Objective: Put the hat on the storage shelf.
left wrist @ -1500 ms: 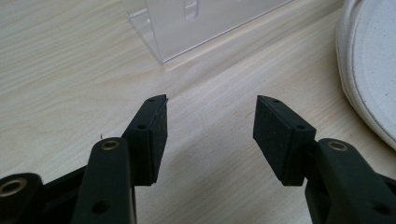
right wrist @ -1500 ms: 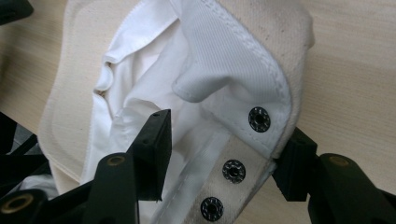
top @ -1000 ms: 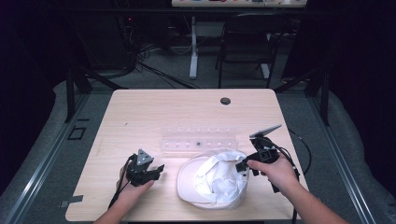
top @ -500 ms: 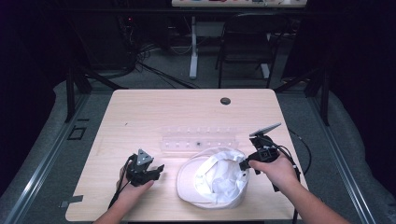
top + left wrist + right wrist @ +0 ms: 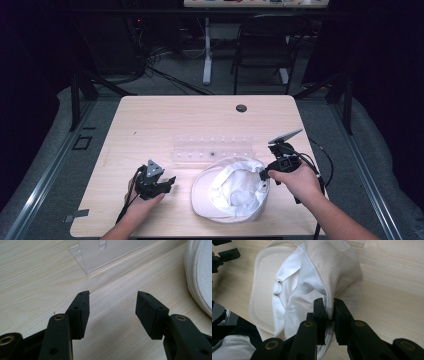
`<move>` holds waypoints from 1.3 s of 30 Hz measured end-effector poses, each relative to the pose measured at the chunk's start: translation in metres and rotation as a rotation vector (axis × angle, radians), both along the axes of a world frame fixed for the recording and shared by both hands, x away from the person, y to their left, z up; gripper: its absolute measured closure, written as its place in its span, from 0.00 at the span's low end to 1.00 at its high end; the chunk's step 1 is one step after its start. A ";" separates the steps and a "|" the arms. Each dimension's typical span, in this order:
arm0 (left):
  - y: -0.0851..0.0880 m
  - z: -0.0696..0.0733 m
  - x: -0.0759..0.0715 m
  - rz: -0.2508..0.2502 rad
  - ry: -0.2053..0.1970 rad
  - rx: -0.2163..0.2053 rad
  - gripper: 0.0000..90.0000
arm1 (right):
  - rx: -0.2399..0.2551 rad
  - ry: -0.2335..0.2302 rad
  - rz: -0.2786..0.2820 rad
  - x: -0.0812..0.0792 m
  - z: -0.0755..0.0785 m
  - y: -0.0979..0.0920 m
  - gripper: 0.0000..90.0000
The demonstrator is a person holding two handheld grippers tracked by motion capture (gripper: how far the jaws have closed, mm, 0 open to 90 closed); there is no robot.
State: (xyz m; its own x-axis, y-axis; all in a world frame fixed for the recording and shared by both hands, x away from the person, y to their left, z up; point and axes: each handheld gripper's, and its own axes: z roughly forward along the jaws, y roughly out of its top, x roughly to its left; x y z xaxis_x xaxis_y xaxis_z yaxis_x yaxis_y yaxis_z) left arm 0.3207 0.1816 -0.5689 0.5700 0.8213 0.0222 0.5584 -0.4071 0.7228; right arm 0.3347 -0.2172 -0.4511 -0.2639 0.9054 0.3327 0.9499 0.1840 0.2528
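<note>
Right gripper view showed our right gripper (image 5: 328, 307) clamped on the rim of the soft white cotton hat (image 5: 312, 277). Its jaws had just been closing, and the doubled fabric edge sat pinched between the two black pads (image 5: 319, 315), with the white lining falling away to the left of the fingers and the cream outer cloth bulging up beyond the fingertips. The hat lay upside down on the pale wooden table (image 5: 392, 277), its opening upward and its brim spread flat.

In the high view the hat (image 5: 231, 192) lay between our two hands, its right edge caught in the right gripper (image 5: 265, 174), its left edge near but apart from the left gripper (image 5: 169, 183). The clear plastic rack (image 5: 212, 150) stood just beyond the hat.

Our left gripper (image 5: 112, 306) hung with its fingers apart and nothing between them, only bare table; the hat's brim (image 5: 200, 277) lay off to the right of its fingertips and a corner of the rack (image 5: 100, 255) ahead of them.

We judged the hat light, limp and easily creased: it would sag and fold from a single hold. The stitched rim looked like the firmest place to grip, and a second hold on the opposite rim would likely keep it open.
</note>
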 end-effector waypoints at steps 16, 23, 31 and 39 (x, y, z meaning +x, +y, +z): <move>0.000 0.000 0.000 0.001 0.000 0.001 0.50 | -0.023 0.007 0.001 -0.004 0.026 -0.012 0.92; -0.001 0.000 0.000 0.002 -0.001 0.002 0.50 | 0.045 0.039 -0.044 -0.004 0.032 -0.013 0.92; 0.000 0.000 0.000 0.004 -0.003 0.000 0.50 | 0.152 0.068 -0.054 -0.002 0.040 -0.014 0.92; -0.001 0.000 0.000 0.003 -0.005 0.002 0.50 | 0.248 0.054 -0.049 -0.002 0.049 -0.014 0.92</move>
